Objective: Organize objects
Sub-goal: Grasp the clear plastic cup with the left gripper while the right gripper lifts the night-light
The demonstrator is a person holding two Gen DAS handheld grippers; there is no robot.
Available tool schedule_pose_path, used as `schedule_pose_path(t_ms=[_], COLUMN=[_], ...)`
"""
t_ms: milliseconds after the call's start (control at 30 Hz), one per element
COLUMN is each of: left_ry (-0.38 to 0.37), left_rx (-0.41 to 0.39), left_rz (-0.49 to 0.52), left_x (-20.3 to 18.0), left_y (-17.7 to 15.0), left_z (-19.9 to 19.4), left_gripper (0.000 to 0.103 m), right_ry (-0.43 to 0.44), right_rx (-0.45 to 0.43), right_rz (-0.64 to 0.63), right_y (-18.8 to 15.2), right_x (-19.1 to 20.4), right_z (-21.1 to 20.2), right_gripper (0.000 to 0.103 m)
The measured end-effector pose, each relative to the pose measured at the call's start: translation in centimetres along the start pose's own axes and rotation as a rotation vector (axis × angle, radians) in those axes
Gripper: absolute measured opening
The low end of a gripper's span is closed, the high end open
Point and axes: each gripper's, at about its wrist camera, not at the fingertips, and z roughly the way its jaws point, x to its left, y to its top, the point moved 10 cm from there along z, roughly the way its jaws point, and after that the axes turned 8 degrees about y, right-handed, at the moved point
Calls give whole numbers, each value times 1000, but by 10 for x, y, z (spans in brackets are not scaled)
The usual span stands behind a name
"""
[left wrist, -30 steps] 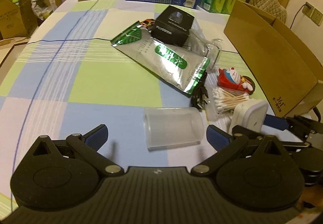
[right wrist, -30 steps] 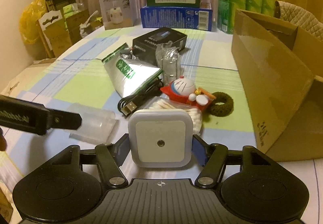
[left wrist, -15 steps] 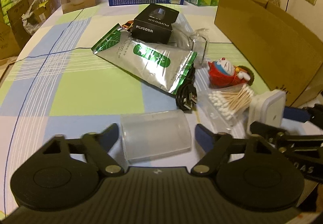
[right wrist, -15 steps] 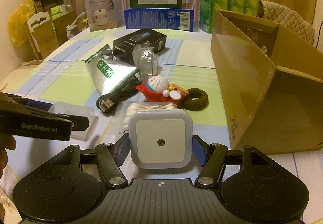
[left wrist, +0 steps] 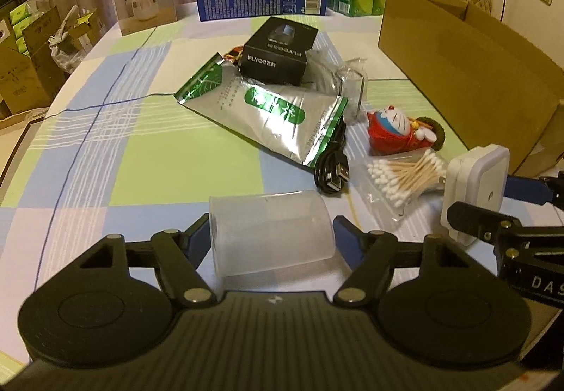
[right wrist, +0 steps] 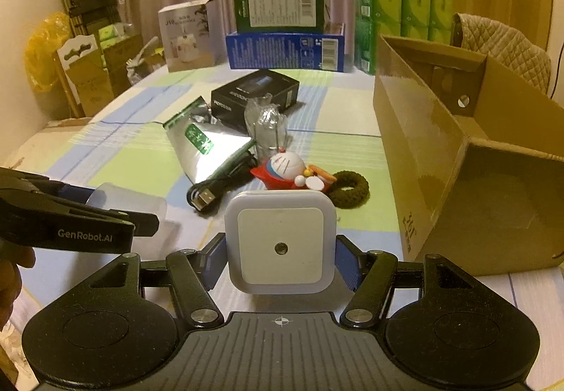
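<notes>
While the right tongs [right wrist: 280,250] clamp a white square night light [right wrist: 280,243] at the lower middle of the right wrist frame, the left tongs [left wrist: 271,236] stand on either side of a clear plastic cup [left wrist: 271,236] lying on its side at the lower middle of the left wrist frame, blue pads at its two ends; whether they press it cannot be told. Just right of the cup in the left view lies a bag of cotton swabs [left wrist: 405,176], and above it a black USB cable [left wrist: 333,165] and a red and white cartoon figurine [left wrist: 396,130] with a dark green knitted ring [right wrist: 350,188] beside it. Toward the frame's middle a silver and green foil pouch [left wrist: 268,112] rests partly under a black box [left wrist: 278,52], with crumpled clear wrapping [right wrist: 266,126] alongside. All sit on a table [left wrist: 141,151] covered in a blue, green and white checked cloth. An open cardboard box [right wrist: 458,158] fills the right side, and stacked blue and green cartons [right wrist: 285,28] line the upper edge.
</notes>
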Motion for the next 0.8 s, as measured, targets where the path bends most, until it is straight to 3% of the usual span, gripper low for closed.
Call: schedule_pose_path(t_ms=[200, 433, 633, 800], left_ry=[-7, -43, -116, -209], left_rx=[-26, -103, -187, -219], left_rz=[-20, -11, 18, 49], left_x=[1, -18, -62, -117], left_y=[6, 36, 83, 114], left_z=[-23, -69, -107, -117], left_gripper=[69, 69, 69, 69], right_ry=[-13, 0, -82, -144], right_rx=[-37, -136, -209, -204], right_rz=[-4, 10, 6, 42], right_y=[9, 53, 99, 116], right_x=[1, -6, -50, -107], right_z=[-22, -69, -118, -135], right_gripper=[61, 61, 61, 61])
